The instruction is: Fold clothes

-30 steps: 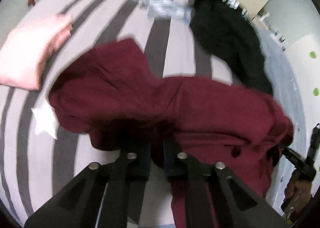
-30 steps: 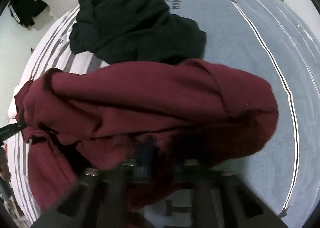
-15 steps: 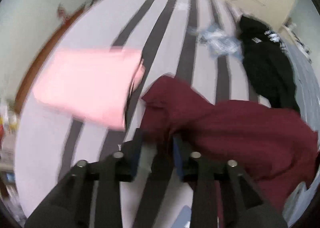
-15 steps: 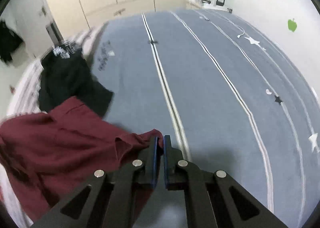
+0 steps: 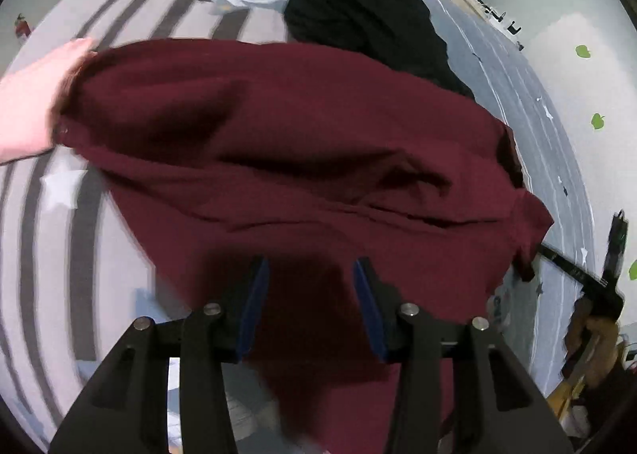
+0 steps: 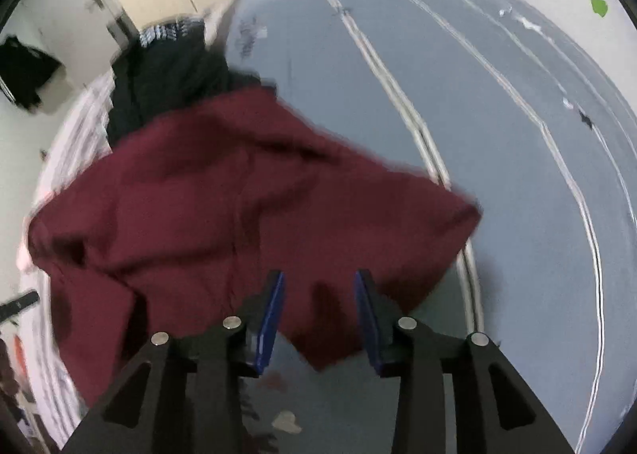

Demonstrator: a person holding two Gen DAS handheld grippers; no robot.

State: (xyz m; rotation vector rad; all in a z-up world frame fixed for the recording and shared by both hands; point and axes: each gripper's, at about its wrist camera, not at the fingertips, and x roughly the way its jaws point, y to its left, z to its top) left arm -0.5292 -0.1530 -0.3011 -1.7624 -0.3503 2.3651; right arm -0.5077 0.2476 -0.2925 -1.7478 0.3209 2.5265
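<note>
- My left gripper [image 5: 308, 275] has its fingers spread wide, holding nothing; the maroon garment [image 5: 302, 159] lies just beyond them.
- My right gripper [image 6: 318, 287] is spread wide too, empty, above the garment's near edge.
- The garment sprawls rumpled across the striped sheet [image 5: 51, 215] and the grey-blue cover [image 6: 497, 115], near the black clothes [image 5: 366, 12].
- I judge it's at the spreading-out stage; next I need to pinch two corners and flatten it.

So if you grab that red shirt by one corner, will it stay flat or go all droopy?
Probably droopy: the red shirt already lies in soft folds and bumps. It likely feels light, since its edge looks ruffled up. It should not slip much from the open left tongs once they shut.
</note>
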